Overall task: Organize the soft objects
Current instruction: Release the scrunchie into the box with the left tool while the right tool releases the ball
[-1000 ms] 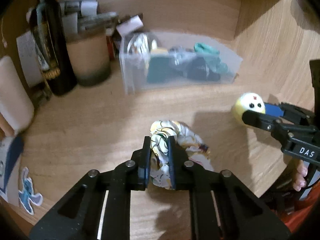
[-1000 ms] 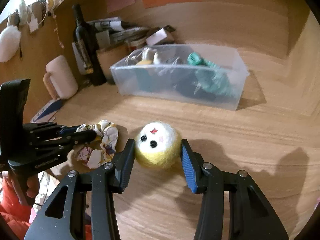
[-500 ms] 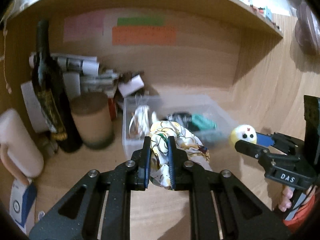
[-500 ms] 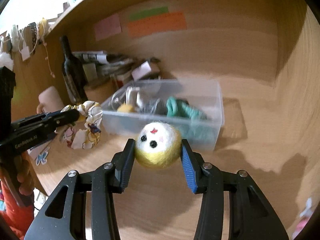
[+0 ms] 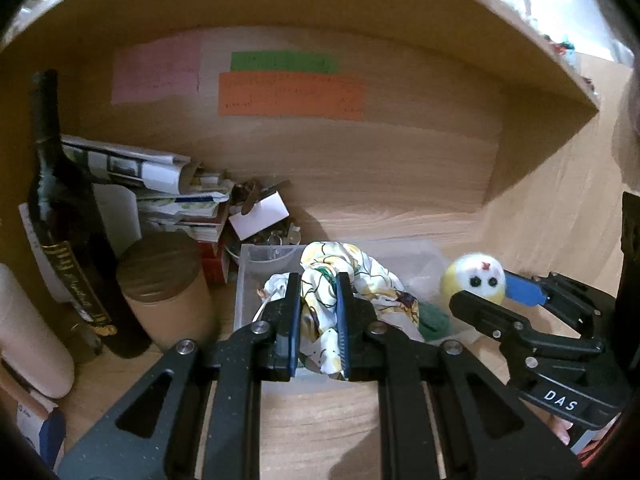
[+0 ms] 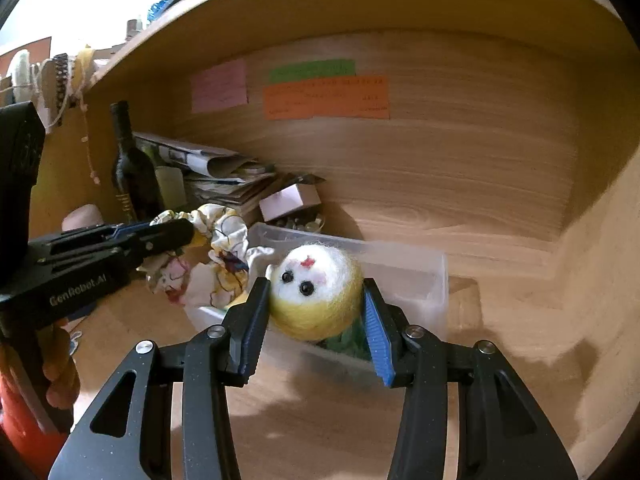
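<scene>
My left gripper (image 5: 318, 292) is shut on a floral fabric scrunchie (image 5: 360, 284) and holds it in the air over the near left part of a clear plastic bin (image 5: 248, 276). My right gripper (image 6: 316, 300) is shut on a yellow and white felt ball with a face (image 6: 314, 296), held above the bin (image 6: 416, 276). The ball (image 5: 474, 278) and the right gripper (image 5: 496, 296) show at the right of the left wrist view. The scrunchie (image 6: 228, 248) and left gripper (image 6: 160, 236) show at the left of the right wrist view.
The bin sits on a wooden desk (image 5: 320, 420) under a shelf and holds green fabric (image 6: 348, 340) and other items. Left of it stand a brown canister (image 5: 168, 292), a dark wine bottle (image 5: 68, 240), a pink mug (image 5: 28, 340) and stacked papers (image 5: 168, 188).
Both grippers have risen from the desk with their objects and moved forward toward the bin. The scrunchie and the ball now hang over it.
</scene>
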Demonstrator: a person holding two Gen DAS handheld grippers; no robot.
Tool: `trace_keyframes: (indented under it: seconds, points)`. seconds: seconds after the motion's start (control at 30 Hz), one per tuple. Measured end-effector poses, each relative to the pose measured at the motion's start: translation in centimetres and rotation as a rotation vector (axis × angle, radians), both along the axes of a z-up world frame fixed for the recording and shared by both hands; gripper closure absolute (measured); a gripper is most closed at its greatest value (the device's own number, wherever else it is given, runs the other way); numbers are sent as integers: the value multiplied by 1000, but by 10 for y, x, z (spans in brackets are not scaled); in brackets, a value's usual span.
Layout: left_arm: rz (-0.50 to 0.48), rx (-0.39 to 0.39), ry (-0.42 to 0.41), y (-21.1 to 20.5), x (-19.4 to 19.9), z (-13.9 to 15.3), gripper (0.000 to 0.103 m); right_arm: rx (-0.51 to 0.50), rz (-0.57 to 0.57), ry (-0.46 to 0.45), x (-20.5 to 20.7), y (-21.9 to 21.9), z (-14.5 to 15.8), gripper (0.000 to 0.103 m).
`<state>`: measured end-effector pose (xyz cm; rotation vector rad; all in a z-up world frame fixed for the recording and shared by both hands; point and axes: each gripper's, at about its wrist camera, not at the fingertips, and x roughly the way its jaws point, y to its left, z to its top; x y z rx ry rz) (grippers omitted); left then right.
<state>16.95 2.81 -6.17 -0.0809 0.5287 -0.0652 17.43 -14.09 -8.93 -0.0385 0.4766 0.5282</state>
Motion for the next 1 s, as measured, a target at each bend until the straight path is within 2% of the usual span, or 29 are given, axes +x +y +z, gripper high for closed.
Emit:
trace_keyframes:
  seconds: [0.13, 0.33, 0.63, 0.8, 1.0]
  points:
    - [5, -7, 47, 0, 17, -13, 88, -22, -7, 27, 20, 8, -6, 61]
    - [10, 32, 107, -5, 40, -33, 88, -25, -8, 97, 46, 13, -24, 61]
    - [2, 47, 174, -9, 62, -55, 88, -54, 7, 176, 64, 20, -46, 61]
    - [3, 52, 182, -8, 62, -57, 86, -69, 16, 201, 69, 24, -52, 60]
    - [-10, 14, 205, -5, 59, -57, 72, -96, 11, 200, 66, 27, -53, 57]
